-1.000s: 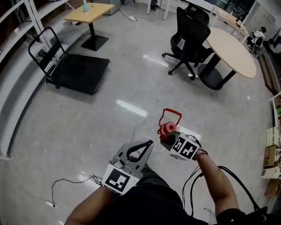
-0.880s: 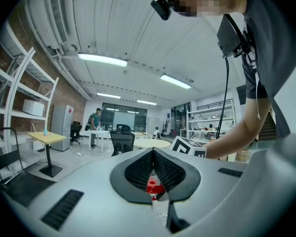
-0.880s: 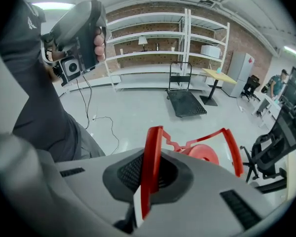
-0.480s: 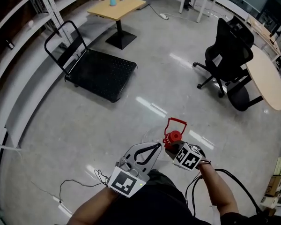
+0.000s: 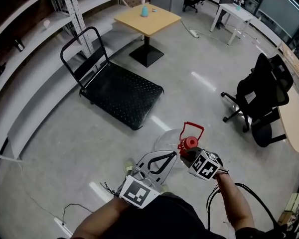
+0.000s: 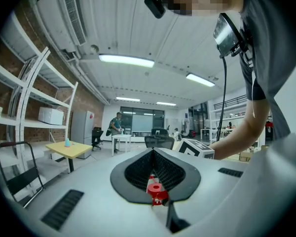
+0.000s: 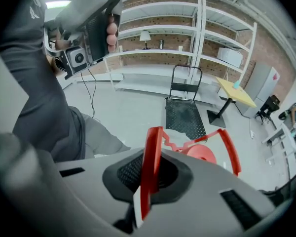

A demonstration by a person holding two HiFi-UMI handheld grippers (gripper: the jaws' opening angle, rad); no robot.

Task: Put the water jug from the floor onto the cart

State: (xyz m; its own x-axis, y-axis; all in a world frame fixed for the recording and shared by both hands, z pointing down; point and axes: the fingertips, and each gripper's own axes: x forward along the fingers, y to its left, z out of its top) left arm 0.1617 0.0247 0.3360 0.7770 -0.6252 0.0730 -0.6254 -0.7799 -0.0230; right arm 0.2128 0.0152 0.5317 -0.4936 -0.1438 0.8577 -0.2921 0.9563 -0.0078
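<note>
The right tongs (image 7: 147, 181) clamp the thin red handle (image 5: 192, 129) of the jug (image 5: 170, 137), which hangs beneath them, with the cart (image 5: 122, 94) well ahead to their left and the left tongs (image 5: 173, 155) closed and empty beside them, so if the jug swings it could slip from that single narrow pinch.

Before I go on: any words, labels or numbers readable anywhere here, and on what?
No text reads in any view.
Marker cubes: black-and-white squares only, no letters.
Water jug: no label shows.
Fridge: a small red mark, too small to read.
</note>
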